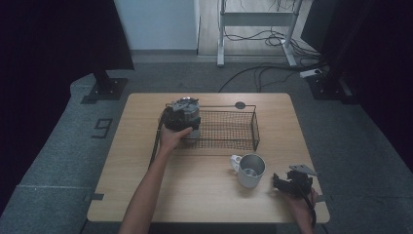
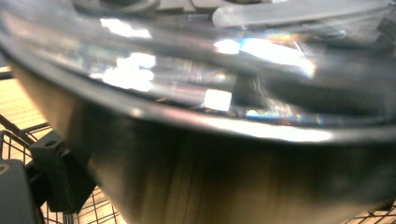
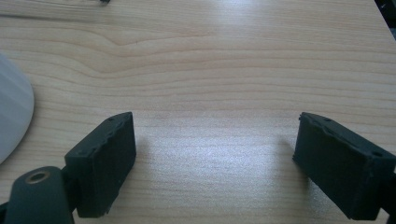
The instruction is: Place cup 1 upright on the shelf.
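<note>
cup: shiny round steel cup [image 2: 224, 154], left gripper [image 1: 181, 117] gripping it
basket: black wire basket [image 1: 246, 127], cup sitting at its 9 o'clock end
right gripper [image 3: 215, 158]: jaws standing wide, holding nothing

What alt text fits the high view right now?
The left gripper holds a shiny metal cup over the left end of a wire basket on a wooden table. The right gripper rests open beside a grey mug.

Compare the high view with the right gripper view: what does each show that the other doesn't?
High view: the basket, the left tongs over its left end, and the whole mug. Right gripper view: the right tongs up close, jaws apart, bare wood between them. Both: the table, the right tongs and part of the mug.
</note>
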